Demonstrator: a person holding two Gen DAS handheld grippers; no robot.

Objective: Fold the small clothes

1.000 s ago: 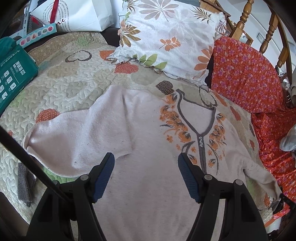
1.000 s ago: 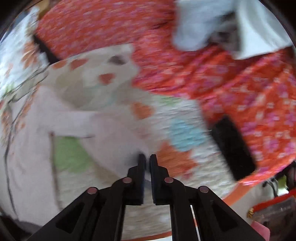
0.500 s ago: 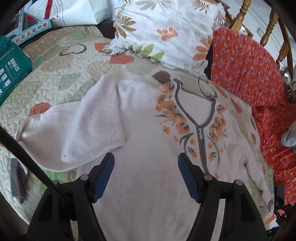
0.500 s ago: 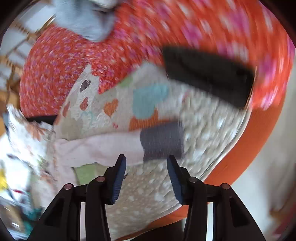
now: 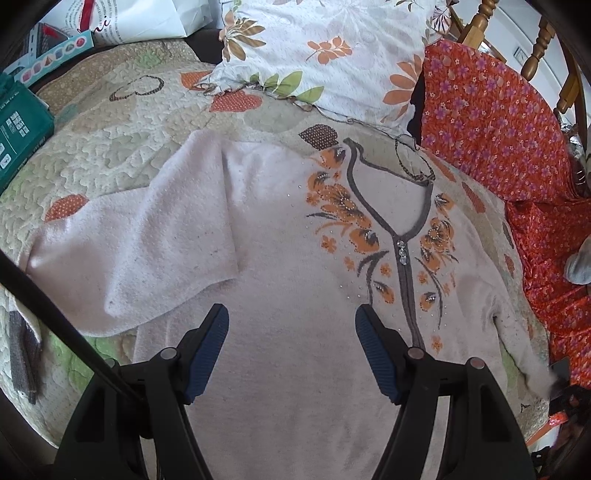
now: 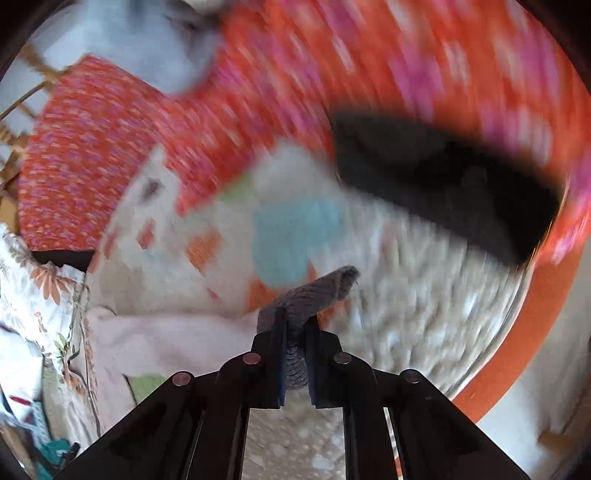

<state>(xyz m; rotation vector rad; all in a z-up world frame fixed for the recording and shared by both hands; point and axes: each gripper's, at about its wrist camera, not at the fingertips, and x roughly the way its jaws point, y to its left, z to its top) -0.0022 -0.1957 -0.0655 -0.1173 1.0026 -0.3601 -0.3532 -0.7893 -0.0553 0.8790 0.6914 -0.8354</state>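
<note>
A pale pink sweater (image 5: 280, 258) with orange flowers and a grey neckline lies spread face up on the quilt (image 5: 110, 122). Its left sleeve (image 5: 122, 240) stretches out to the left, ending in a grey cuff (image 5: 22, 350). My left gripper (image 5: 291, 332) is open and empty, hovering over the sweater's body. My right gripper (image 6: 295, 332) is shut on the grey cuff (image 6: 314, 291) of the right sleeve (image 6: 166, 332) and holds it lifted off the quilt (image 6: 406, 295). The right wrist view is motion-blurred.
A floral pillow (image 5: 325, 55) lies beyond the sweater's collar. An orange-red flowered cloth (image 5: 498, 129) covers the right side, below wooden chair posts (image 5: 480, 18). A green box (image 5: 18, 125) sits at far left. A black object (image 6: 443, 184) lies on the orange cloth.
My right gripper opened, then shut on the grey cuff of the right sleeve and lifted it. My left gripper drifted forward over the sweater, still open.
</note>
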